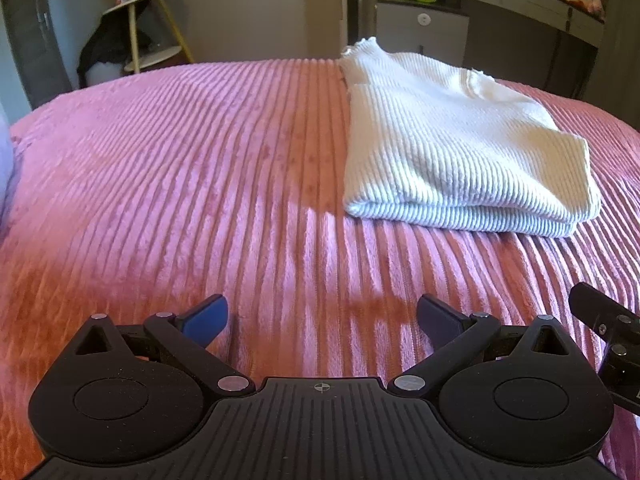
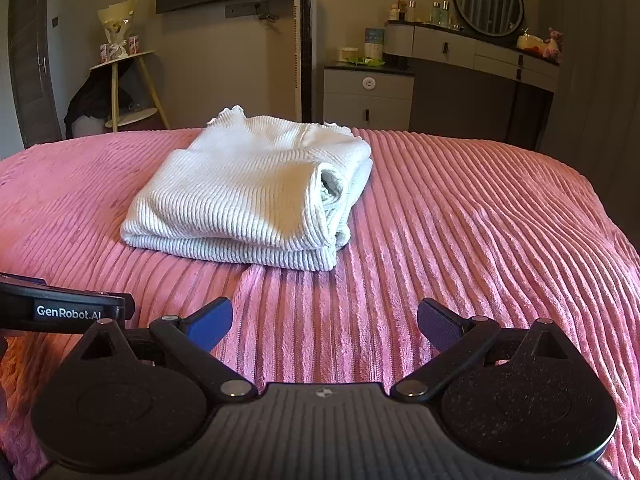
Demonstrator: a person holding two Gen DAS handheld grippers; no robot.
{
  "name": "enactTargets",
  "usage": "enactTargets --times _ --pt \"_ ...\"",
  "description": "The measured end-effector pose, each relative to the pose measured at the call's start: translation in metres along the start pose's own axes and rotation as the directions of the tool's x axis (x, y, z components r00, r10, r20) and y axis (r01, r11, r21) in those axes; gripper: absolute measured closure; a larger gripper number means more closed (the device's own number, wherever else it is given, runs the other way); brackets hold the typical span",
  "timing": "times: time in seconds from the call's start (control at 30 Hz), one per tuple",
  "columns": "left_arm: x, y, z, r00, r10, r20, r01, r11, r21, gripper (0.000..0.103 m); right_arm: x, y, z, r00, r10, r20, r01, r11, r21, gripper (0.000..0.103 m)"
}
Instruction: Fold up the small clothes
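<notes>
A white ribbed knit garment lies folded into a thick rectangle on the pink bedspread, ahead and to the right in the left wrist view. In the right wrist view the same garment sits ahead and left, its rolled layers showing at the right end. My left gripper hovers open near the bed's front, nothing between its blue pads. My right gripper is open too and empty, well short of the garment. Part of the right gripper shows at the left wrist view's right edge, and the left gripper's black body at the right wrist view's left.
The ribbed pink bedspread covers the whole bed. Beyond the far edge stand a small wooden side table, a grey drawer cabinet, a tall tower fan and a dressing table with a round mirror.
</notes>
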State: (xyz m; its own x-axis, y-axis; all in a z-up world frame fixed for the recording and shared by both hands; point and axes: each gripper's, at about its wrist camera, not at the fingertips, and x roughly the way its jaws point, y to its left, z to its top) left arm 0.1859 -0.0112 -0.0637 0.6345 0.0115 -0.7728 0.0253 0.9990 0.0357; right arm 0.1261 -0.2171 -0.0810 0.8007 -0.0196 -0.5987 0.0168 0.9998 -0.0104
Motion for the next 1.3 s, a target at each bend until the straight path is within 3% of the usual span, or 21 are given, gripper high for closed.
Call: enactTargets --times 1.3 --pt "0.0023 -0.0003 -0.0024 1.000 -0.028 -0.004 0.028 1.000 0.003 0.000 0.0001 0.0008 -0.0010 1.000 0.000 0.003 0.000 1.000 -0.007 0.004"
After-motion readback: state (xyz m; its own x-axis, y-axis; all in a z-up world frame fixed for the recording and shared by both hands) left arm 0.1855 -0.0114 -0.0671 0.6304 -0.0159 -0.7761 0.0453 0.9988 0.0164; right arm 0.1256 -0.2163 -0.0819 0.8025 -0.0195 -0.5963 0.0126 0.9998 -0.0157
